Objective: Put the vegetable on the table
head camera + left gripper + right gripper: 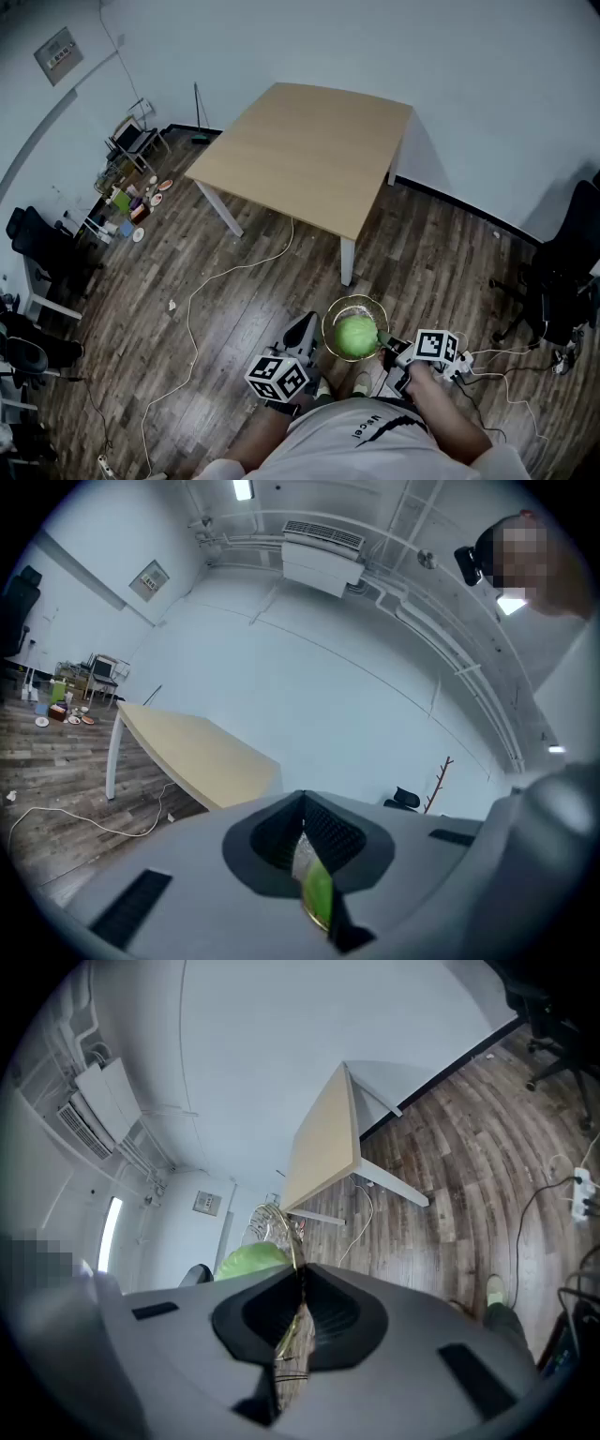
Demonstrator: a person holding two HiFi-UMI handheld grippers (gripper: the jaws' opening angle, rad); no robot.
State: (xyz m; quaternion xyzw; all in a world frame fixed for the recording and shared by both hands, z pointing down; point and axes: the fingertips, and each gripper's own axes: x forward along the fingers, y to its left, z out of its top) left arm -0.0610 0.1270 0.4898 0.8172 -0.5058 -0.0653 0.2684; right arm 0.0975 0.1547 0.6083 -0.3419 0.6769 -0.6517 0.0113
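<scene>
Over floor [234,291], short of table [309,155]: wire basket [331,319] cradling vegetable [355,337]; left gripper [312,326] and right gripper [385,340] clenched on opposite rim sides, likely for level carrying.

The cabbage [355,337] is green, basket [357,303] golden, table [309,141] tan, floor [441,267] dark brown.

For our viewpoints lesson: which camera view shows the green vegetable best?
Head view: the whole green vegetable lies in a wire basket. Left gripper view shows only a green sliver; right gripper view, part of it behind the rim.
</scene>
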